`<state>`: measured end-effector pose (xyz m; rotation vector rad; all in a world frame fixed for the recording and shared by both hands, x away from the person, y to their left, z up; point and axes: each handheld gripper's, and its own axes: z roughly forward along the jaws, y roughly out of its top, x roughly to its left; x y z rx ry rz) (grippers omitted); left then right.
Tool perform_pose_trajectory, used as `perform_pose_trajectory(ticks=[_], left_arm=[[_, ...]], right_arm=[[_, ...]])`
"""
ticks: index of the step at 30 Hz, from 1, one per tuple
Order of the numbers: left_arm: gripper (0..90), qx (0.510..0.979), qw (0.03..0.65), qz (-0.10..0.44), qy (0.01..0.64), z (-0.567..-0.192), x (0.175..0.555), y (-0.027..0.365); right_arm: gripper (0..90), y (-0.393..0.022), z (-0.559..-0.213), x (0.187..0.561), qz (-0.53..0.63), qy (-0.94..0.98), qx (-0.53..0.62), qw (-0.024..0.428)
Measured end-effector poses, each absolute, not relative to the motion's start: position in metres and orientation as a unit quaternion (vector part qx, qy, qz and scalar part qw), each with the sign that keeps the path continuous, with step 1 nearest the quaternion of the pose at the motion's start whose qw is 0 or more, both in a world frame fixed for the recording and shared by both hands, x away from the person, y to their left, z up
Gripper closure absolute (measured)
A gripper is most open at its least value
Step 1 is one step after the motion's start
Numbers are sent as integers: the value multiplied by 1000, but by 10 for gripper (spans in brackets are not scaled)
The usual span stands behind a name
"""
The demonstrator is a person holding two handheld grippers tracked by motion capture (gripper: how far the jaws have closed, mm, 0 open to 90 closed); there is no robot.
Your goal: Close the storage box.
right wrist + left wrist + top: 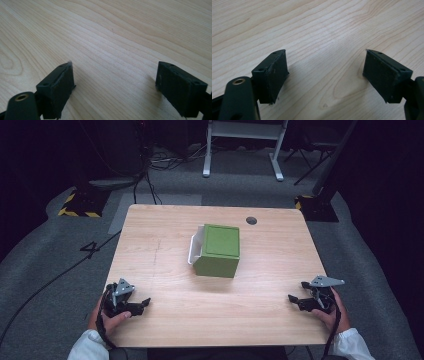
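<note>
A green box [218, 250] stands near the middle of the wooden table [165, 270], with a white part [194, 246] standing out at its left side. My left gripper [144, 303] rests low at the table's near left, held in a hand, its tips pointing right. In the left gripper view its jaws [325, 75] stand apart over bare wood with nothing between them. My right gripper [293, 300] sits at the near right, its tips pointing left. In the right gripper view its jaws [115, 87] are likewise apart over bare wood.
A round dark hole [251, 220] lies in the tabletop behind the box. Beyond the table, cables run across a grey floor [55, 255]. White desk legs [207, 150] stand at the back, and yellow-black striped bases [80, 204] flank the far corners.
</note>
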<state>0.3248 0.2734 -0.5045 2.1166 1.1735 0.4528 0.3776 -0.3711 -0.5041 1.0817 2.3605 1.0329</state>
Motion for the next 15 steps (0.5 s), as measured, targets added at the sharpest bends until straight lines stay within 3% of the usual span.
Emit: perform_pose_trajectory(ticks=[15], left_arm=[[188, 808, 333, 174, 453, -505, 324, 274]], right_arm=[[151, -371, -504, 377, 364, 832, 380, 174]])
